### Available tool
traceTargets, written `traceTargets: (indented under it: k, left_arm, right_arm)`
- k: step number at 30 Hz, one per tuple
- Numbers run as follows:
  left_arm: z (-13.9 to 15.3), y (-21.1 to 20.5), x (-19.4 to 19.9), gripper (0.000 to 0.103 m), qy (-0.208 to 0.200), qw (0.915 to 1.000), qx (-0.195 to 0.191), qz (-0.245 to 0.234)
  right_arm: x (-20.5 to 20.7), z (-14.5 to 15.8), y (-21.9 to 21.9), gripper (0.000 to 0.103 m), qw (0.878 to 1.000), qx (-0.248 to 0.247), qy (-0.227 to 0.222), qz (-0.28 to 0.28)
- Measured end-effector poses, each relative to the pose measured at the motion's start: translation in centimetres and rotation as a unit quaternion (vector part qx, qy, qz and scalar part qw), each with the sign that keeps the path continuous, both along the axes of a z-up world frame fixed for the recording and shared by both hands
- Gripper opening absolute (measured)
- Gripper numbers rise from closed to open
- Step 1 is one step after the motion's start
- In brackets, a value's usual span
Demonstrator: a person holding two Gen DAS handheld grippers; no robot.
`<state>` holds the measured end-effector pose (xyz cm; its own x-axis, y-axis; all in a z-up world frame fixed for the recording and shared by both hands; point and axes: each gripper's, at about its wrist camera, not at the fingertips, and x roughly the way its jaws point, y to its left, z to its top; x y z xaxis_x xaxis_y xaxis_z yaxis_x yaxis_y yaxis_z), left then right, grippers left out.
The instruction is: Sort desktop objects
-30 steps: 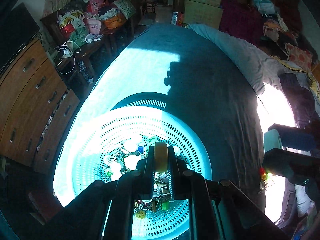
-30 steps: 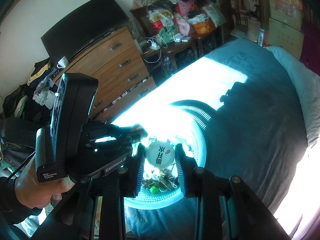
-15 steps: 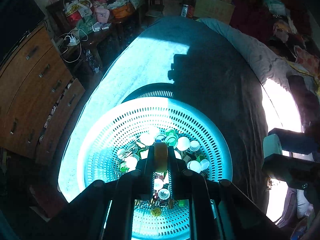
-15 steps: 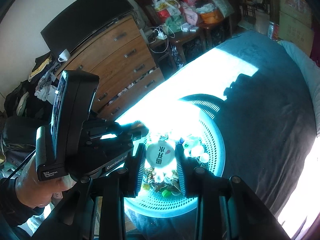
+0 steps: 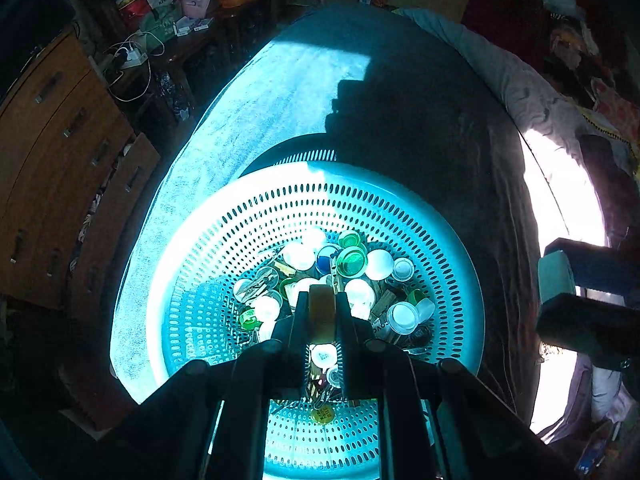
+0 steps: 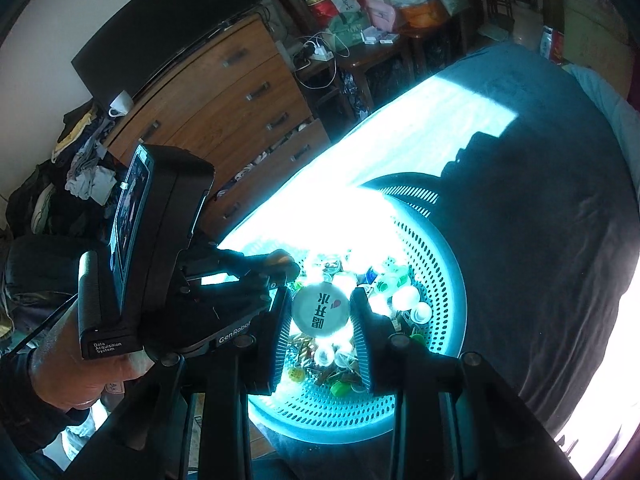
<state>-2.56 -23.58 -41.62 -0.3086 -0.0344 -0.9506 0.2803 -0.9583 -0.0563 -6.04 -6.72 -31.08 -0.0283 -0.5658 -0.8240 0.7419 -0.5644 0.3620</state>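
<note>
A round teal perforated basket [image 5: 460, 264] sits on the dark bedcover, with bottle caps [image 5: 352, 262], clips and small bits heaped in its middle. Above that heap my left gripper [image 5: 322, 296] points steeply down, shut on a thin tan piece [image 5: 322, 312] held edge-on. My right gripper [image 6: 320, 300] hangs over the basket [image 6: 456, 300] too, shut on a white round cap [image 6: 320, 312] printed with green characters and a red heart. From the right wrist view the left gripper [image 6: 286, 264] shows just left of it. The left wrist view catches the right gripper [image 5: 560, 292] at its right edge.
A wooden chest of drawers [image 6: 224, 92] with a dark screen on top stands beside the bed on the left. A cluttered table [image 5: 168, 20] lies beyond it. Crumpled bedding [image 5: 532, 96] lines the bed's right side. A person's hand [image 6: 76, 372] holds the left gripper's handle.
Both grippers have sunk and moved closer over the basket, which now fills more of each view. Each keeps hold of its piece.
</note>
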Motion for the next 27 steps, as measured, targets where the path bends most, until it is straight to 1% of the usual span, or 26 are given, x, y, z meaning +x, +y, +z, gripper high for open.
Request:
traceTargets:
  k: [13, 14, 15, 16, 17, 18, 19, 21, 22, 23, 24, 25, 27]
  left_arm:
    - [-0.8, -0.7, -1.3, 0.011, -0.008, 1.0, 0.003, -0.001]
    - [-1.1, -0.7, -1.4, 0.013, -0.013, 0.9999, 0.005, -0.002]
    - [-1.3, -0.6, -1.3, 0.02, -0.018, 0.9998, 0.005, -0.002]
    - [-1.6, -0.6, -1.2, 0.025, -0.021, 0.9998, 0.005, 0.0]
    - [-1.8, -0.7, -1.2, 0.028, -0.022, 0.9997, 0.005, 0.002]
    - [-2.0, -0.7, -1.2, 0.035, -0.022, 0.9997, 0.006, 0.003]
    - [-2.0, -0.8, -1.2, 0.038, -0.022, 0.9997, 0.007, 0.005]
    - [-2.0, -0.8, -1.2, 0.038, -0.021, 0.9997, 0.007, 0.01]
    - [-2.0, -0.8, -1.3, 0.042, -0.02, 0.9997, 0.007, 0.011]
    - [-2.0, -0.8, -1.4, 0.046, -0.018, 0.9997, 0.007, 0.012]
    - [-1.9, -0.8, -1.5, 0.056, -0.016, 0.9998, 0.008, 0.012]
    - [-1.7, -0.7, -1.6, 0.059, -0.013, 0.9998, 0.011, 0.011]
    - [-0.8, -0.6, -1.7, 0.059, -0.003, 0.9997, 0.022, 0.01]
  right_arm:
    - [-1.0, -1.1, -0.8, 0.03, 1.0, 0.007, -0.006, 0.001]
    - [-1.1, -1.2, -0.8, 0.031, 1.0, 0.008, -0.005, 0.0]
    - [-1.2, -1.3, -0.8, 0.041, 1.0, 0.011, -0.001, -0.001]
    - [-1.3, -1.3, -0.8, 0.05, 1.0, 0.012, 0.001, -0.003]
    - [-1.3, -1.3, -0.8, 0.063, 1.0, 0.012, 0.005, -0.005]
    - [-1.4, -1.2, -0.7, 0.063, 1.0, 0.011, 0.008, -0.006]
    - [-1.5, -1.1, -0.7, 0.063, 1.0, 0.01, 0.008, -0.007]
    - [-1.8, -1.0, -0.6, 0.063, 1.0, 0.01, 0.011, -0.008]
    - [-1.9, -0.9, -0.5, 0.063, 1.0, 0.009, 0.012, -0.008]
    - [-1.9, -0.8, -0.5, 0.063, 1.0, 0.009, 0.013, -0.008]
    - [-2.0, -0.7, -0.4, 0.063, 1.0, 0.009, 0.015, -0.009]
    - [-2.0, -0.6, -0.3, 0.063, 1.0, 0.008, 0.016, -0.011]
    - [-2.0, -0.3, 0.2, 0.063, 1.0, 0.005, 0.018, -0.011]
